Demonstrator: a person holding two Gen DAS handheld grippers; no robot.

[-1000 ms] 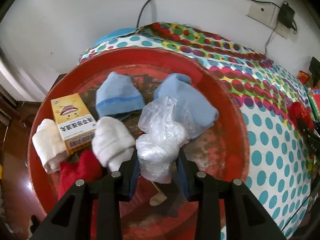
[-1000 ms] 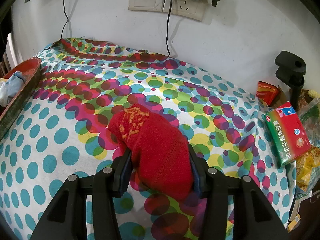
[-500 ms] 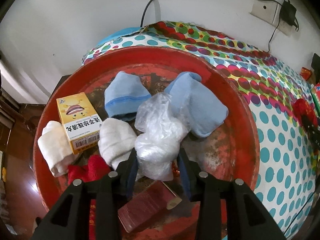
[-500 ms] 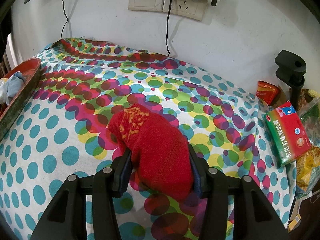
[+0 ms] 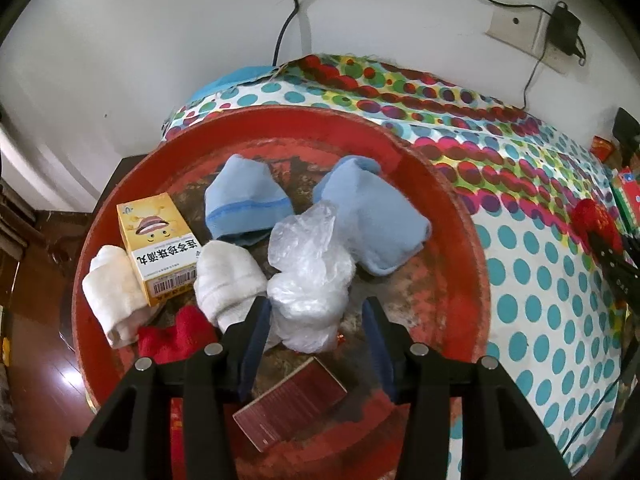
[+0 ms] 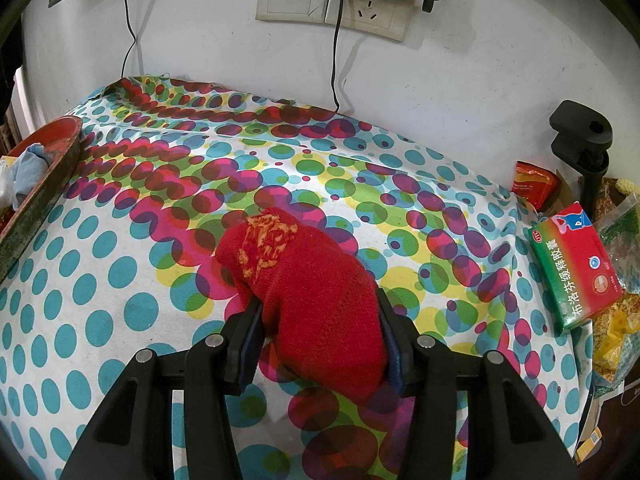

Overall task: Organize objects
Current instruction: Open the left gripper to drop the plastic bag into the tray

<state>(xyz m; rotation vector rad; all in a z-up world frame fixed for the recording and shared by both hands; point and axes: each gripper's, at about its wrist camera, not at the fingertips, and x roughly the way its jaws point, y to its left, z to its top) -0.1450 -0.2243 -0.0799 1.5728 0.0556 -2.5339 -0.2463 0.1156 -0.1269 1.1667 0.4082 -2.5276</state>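
The left hand-held gripper (image 5: 316,320) had just been opening; its jaws stood apart around a crumpled plastic bag (image 5: 310,280), which lay free in the red tray (image 5: 460,280), a gap showing on its right side. Beyond the bag lay two blue socks (image 5: 246,210); to the left, a white sock (image 5: 228,282) and a yellow box (image 5: 160,248). The right hand-held gripper (image 6: 320,336) clamped a red sock (image 6: 316,300) over the dotted table (image 6: 100,280), a green box (image 6: 574,268) well to its right
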